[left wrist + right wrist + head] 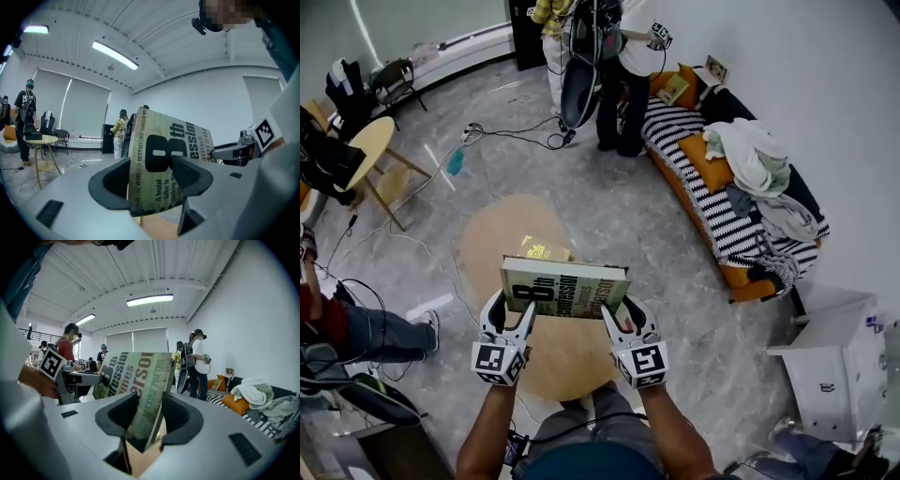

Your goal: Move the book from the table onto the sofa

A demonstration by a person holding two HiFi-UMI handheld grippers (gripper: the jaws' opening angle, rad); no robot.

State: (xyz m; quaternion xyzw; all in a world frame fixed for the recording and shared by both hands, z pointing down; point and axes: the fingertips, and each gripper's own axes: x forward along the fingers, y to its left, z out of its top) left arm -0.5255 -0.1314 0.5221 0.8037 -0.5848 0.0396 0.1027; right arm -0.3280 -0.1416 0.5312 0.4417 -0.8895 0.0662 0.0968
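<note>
Left tool (pixel 508 309) clamped on the near left corner of the book (pixel 565 288), right tool (pixel 624 317) clamped on its near right corner, book held in the air above the round wooden bench (pixel 492 246), striped sofa (pixel 724 234) well apart at the right, clothes heaped on it

Book (pixel 565 288): closed, pale green-cream cover, big black "8th" title print. Held in air above tabletop (pixel 492 244), cover facing up, long side running left-right. Left tool (pixel 511 314) clamped on left end, right tool (pixel 623 317) clamped on right end. Tabletop: round, light wood, directly under book. Sofa (pixel 673 127): far right, orange base, black-white striped cover, clothes heaped on near half; well apart from book.
</note>
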